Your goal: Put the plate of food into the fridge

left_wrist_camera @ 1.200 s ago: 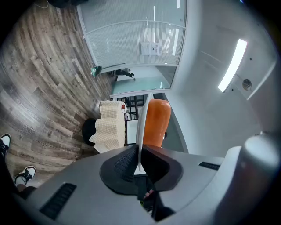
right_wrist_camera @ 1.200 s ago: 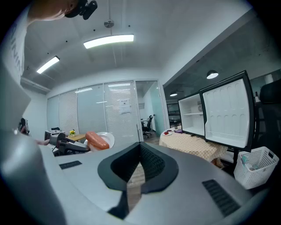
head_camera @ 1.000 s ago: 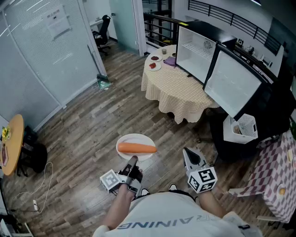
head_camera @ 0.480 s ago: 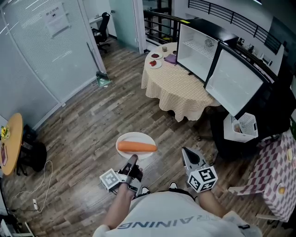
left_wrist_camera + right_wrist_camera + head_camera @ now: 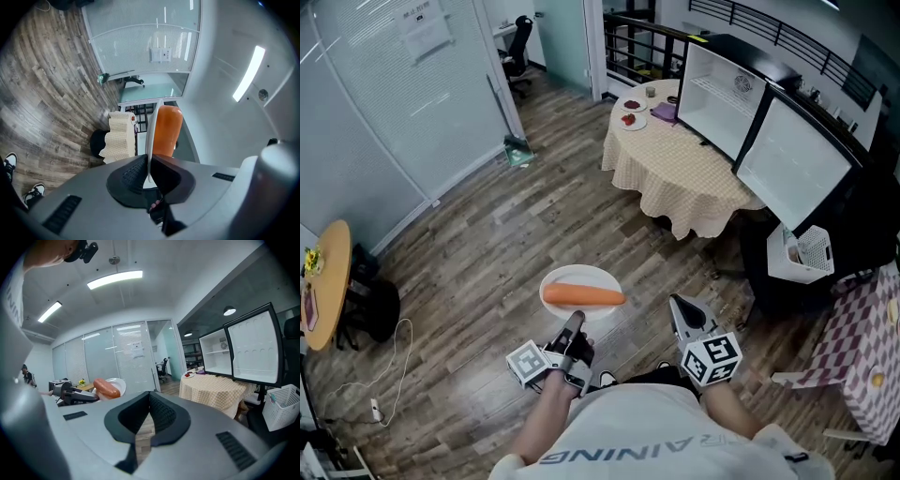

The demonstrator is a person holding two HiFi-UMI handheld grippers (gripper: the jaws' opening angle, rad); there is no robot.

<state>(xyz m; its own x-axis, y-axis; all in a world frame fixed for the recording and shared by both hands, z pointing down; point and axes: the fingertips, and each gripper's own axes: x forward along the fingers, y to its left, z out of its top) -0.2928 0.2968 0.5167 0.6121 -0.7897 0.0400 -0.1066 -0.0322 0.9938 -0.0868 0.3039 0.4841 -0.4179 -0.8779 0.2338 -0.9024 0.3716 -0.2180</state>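
Closest to the person, at waist height over the wooden floor (image 5: 487,253), the left gripper (image 5: 574,324) has its jaws clamped on the near rim of a white plate (image 5: 572,274). The plate juts forward, roughly level, carrying one orange, sausage-shaped piece of food (image 5: 584,297) lying crosswise. Just to its right, the right gripper (image 5: 677,306) has its jaws pressed together with nothing between them. Well beyond stands a round table (image 5: 675,164) with a checked cloth, and behind that the fridge (image 5: 720,94), white inside, door swung open.

The plate looks stiff, smooth and breakable. Pinched at one edge only, it could tip or slip, and the rounded food could roll. A second grip on the side rim would likely steady it.
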